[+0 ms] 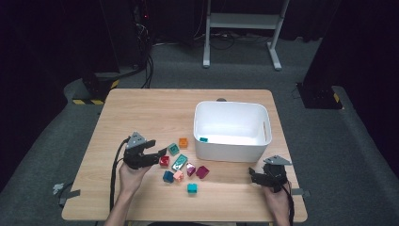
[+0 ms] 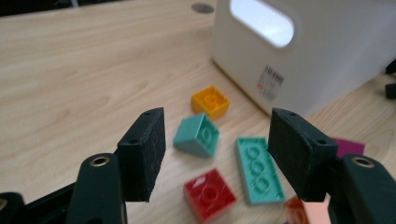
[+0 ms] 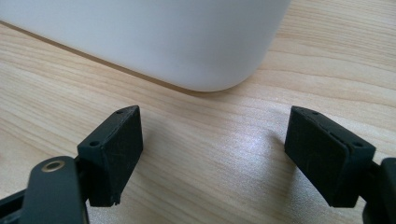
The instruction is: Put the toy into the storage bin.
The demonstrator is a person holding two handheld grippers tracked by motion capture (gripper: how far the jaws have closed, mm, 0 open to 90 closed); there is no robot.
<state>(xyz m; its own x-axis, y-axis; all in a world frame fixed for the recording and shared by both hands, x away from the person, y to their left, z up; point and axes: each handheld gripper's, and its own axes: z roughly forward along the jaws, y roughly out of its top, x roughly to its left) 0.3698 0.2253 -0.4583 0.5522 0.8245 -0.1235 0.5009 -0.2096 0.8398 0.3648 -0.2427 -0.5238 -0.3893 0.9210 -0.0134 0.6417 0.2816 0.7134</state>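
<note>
Dark curtains and grey carpet ring a pale wooden table, and the white bin sits right of centre on it, one small teal piece lying on its floor; left of the bin a scatter of bricks is spread on the wood. Left gripper reaches in over that scatter, jaws spread wide and gripping nothing; from its own camera the black pads frame the pile, with the red brick lying low between them, studs up, untouched by either pad; just beyond it the teal sloped brick is tipped on its side, and the long teal plate lies flat beside the right-hand pad; further back the orange brick sits close to the bin's wall, near the barcode sticker. From above, a blue brick, a pink one, two magenta bricks and a lone teal brick lie nearer the person's edge. Right gripper is parked near the bin's near right corner, well apart from the bricks; its jaws stand released too, bare wood between the pads, the bin's rounded corner just ahead of them.
</note>
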